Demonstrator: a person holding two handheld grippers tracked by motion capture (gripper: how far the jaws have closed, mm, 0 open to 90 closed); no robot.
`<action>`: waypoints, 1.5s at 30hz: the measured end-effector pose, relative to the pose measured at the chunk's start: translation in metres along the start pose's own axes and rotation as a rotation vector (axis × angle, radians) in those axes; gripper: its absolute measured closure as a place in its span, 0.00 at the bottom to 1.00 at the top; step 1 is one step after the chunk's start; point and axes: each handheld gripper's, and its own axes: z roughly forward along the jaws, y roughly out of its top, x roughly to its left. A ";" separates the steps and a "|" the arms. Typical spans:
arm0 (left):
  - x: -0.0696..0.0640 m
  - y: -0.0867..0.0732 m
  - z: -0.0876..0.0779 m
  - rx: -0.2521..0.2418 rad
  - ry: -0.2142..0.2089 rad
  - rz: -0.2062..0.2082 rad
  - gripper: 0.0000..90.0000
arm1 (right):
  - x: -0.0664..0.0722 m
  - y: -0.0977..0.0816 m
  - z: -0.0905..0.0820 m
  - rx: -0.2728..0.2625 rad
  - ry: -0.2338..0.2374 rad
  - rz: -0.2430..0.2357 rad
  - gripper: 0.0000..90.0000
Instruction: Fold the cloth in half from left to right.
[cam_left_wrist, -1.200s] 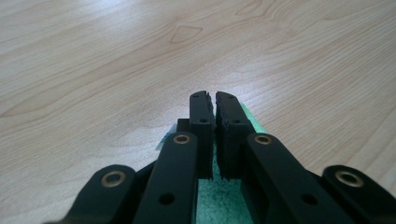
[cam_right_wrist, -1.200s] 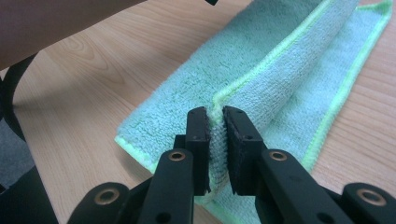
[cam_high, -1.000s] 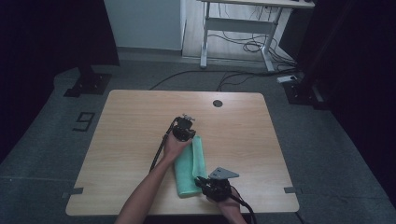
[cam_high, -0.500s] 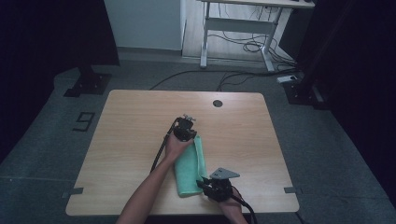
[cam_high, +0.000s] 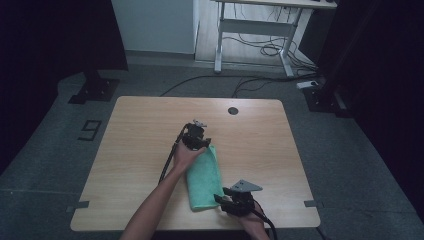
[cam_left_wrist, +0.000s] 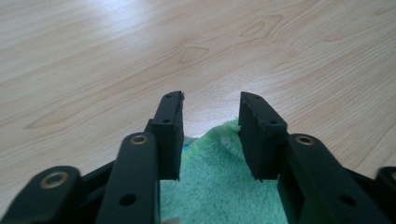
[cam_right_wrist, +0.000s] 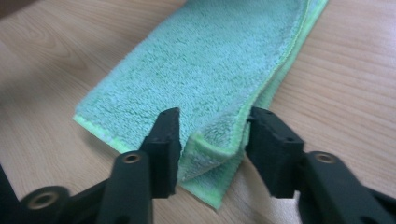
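Note:
A green towel (cam_high: 204, 177) lies folded into a long strip on the wooden table (cam_high: 140, 130). My left gripper (cam_high: 202, 144) is at the strip's far end. In the left gripper view the left gripper (cam_left_wrist: 211, 100) is open, its jaws have just been opening, and the towel's corner (cam_left_wrist: 219, 186) lies between them untouched. My right gripper (cam_high: 221, 199) is at the near end. Its jaws (cam_right_wrist: 215, 119) have also just been opening and stand on either side of the towel's folded corner (cam_right_wrist: 210, 144) with a gap. The towel (cam_right_wrist: 201, 70) stretches away from it.
A round dark cable hole (cam_high: 232, 110) sits near the table's far edge. The near table edge runs just below my right hand (cam_high: 252, 225). A black cable (cam_high: 167, 165) trails along the left forearm. A desk frame (cam_high: 250, 30) stands on the floor beyond the table.

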 end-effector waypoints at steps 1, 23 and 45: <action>0.001 -0.001 -0.002 -0.004 0.001 0.000 0.65 | 0.000 0.000 0.001 0.008 -0.006 0.001 0.54; 0.013 -0.003 -0.021 -0.038 -0.008 -0.011 0.45 | 0.002 -0.001 0.000 0.068 0.003 -0.027 0.49; 0.019 -0.031 -0.029 0.062 -0.029 0.062 0.45 | 0.008 0.028 0.014 0.030 0.078 -0.097 0.44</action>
